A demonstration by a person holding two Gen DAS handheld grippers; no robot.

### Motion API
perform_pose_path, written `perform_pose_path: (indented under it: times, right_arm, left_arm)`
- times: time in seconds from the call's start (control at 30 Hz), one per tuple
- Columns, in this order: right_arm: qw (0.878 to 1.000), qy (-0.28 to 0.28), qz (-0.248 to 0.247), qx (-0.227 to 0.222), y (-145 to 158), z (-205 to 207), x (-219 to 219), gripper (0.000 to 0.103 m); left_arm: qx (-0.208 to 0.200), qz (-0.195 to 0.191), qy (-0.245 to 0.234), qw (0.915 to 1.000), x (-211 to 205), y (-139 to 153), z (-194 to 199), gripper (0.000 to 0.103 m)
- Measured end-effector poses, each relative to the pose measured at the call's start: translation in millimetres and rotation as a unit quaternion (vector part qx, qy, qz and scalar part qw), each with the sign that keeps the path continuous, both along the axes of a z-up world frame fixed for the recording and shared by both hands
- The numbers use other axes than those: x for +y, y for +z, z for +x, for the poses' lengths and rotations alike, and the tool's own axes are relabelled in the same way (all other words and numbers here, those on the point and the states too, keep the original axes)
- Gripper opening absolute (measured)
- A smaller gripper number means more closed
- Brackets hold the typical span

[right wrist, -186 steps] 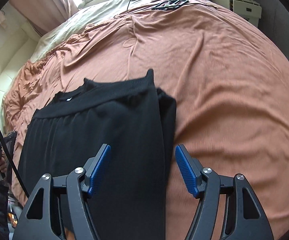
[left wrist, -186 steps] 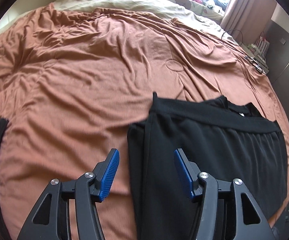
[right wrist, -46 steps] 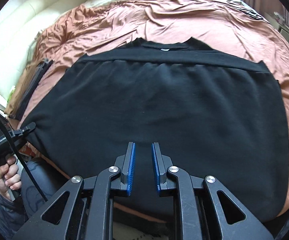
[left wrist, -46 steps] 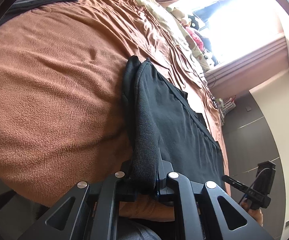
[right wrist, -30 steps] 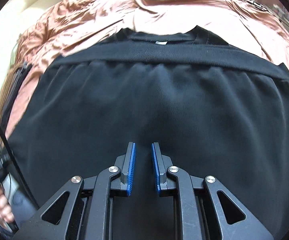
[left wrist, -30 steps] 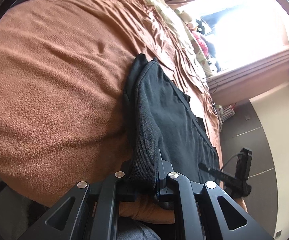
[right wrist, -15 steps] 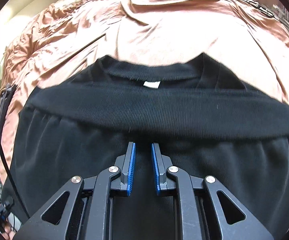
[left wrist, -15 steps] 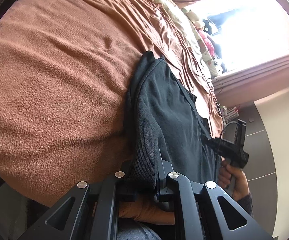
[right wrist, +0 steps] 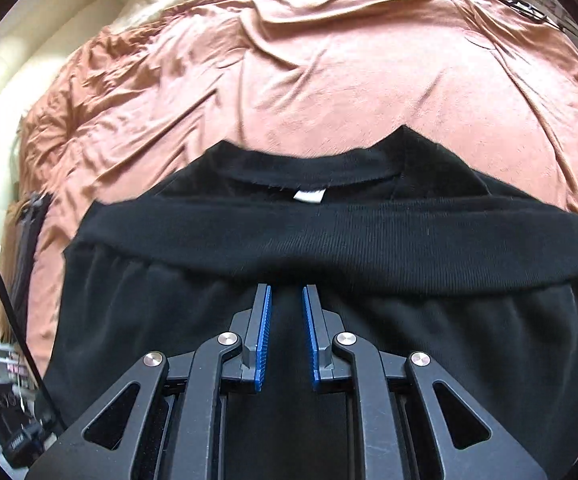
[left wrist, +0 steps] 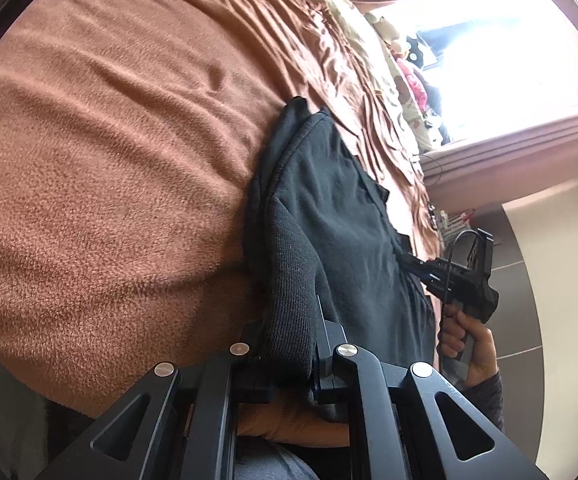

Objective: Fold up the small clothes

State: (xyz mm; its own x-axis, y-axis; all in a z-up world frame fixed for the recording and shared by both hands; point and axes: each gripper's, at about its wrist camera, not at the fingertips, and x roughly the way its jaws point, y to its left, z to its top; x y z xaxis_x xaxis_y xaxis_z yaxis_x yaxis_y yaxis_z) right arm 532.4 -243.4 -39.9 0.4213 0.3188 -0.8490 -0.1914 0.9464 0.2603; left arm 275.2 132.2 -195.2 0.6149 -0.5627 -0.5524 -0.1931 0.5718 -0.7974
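A black knit garment (right wrist: 369,240) lies folded on the brown bedspread (right wrist: 289,80), its ribbed band across the middle and a white neck label (right wrist: 308,196) just beyond it. My right gripper (right wrist: 287,292) hovers low over the cloth, tips just short of the ribbed band, shut with only a narrow gap and nothing in it. In the left wrist view my left gripper (left wrist: 289,336) is shut on the garment's (left wrist: 337,220) thick ribbed edge at the near side of the bed. The cloth hides its pads. A person's hand (left wrist: 469,344) holds the right gripper's handle over the garment's far side.
A stack of folded clothes (right wrist: 25,248) lies at the bed's left edge. Cables (right wrist: 529,4) lie at the far right. Plush toys (left wrist: 409,80) sit by the bright window. A cream padded headboard (right wrist: 29,60) borders the bed. The bedspread (left wrist: 109,160) stretches wide to the left.
My right gripper has moved forward over the garment, from its middle up to the ribbed band. The left gripper has kept still with the cloth edge pinched. The right hand has come into the left view.
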Motion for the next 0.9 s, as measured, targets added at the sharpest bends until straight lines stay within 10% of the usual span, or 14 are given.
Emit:
perform_pose_path:
  times: [0.9]
  right_arm:
    - [0.996, 0.083, 0.010, 0.035, -24.0, -161.8, -7.2, 0.010]
  left_arm:
    - [-0.109, -0.061, -0.072, 0.9896, -38.5, 89.5, 35.8, 0.012]
